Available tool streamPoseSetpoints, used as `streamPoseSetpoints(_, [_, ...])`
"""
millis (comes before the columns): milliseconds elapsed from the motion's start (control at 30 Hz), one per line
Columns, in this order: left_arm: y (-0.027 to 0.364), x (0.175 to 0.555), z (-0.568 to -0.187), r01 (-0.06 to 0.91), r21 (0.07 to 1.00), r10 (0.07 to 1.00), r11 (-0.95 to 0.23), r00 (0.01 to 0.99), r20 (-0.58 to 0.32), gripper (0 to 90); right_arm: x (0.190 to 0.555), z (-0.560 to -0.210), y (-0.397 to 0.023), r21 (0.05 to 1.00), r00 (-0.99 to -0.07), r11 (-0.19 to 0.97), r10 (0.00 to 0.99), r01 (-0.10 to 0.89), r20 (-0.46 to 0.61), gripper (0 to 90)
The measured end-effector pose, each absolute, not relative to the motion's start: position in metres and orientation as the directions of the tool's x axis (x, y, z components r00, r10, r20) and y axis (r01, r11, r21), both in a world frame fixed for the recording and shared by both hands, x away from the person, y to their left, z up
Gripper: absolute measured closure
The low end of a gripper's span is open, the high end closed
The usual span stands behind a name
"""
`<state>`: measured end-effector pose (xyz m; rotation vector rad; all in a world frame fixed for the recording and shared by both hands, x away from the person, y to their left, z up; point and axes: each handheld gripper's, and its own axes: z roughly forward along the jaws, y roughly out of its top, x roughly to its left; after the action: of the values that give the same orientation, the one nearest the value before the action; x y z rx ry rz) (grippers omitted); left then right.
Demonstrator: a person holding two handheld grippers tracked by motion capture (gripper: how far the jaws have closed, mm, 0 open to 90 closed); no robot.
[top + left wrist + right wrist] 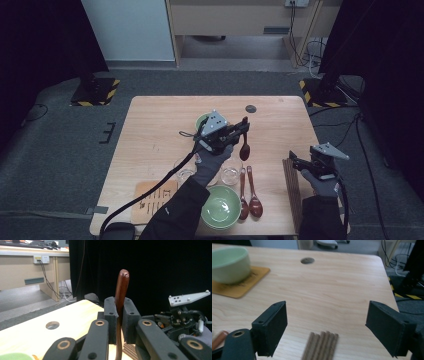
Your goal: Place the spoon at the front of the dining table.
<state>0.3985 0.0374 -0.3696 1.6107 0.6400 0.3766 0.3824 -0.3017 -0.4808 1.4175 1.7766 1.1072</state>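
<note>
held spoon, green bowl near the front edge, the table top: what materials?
Spoon: dark red-brown with a smooth sheen, likely lacquered wood, possibly plastic. Green bowl: pale green, glossy, probably glazed ceramic or melamine. Table top: light wood grain, matte, either laminate or veneer; can't tell which.

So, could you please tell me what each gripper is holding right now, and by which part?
The left gripper holds a brown wooden spoon by its handle, bowl hanging down. The right gripper is open and holds nothing.
</note>
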Motion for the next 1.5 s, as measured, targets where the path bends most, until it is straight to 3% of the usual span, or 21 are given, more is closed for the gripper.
streamPoseSetpoints(733, [0.066,0.412,-0.353,0.15,0.988,0.663,-0.026,0.743,-0.095,83.6,0.391,-0.53,-0.334,0.82,-0.126,0.058,0.992,0.57,0.017,11.8])
streamPoseSetpoints(1500, [0.087,0.437,-0.349,0.147,0.989,0.718,-0.027,0.692,-0.084,83.6,0.394,-0.546,-0.343,0.772,-0.127,0.088,0.992,0.629,-0.01,7.9])
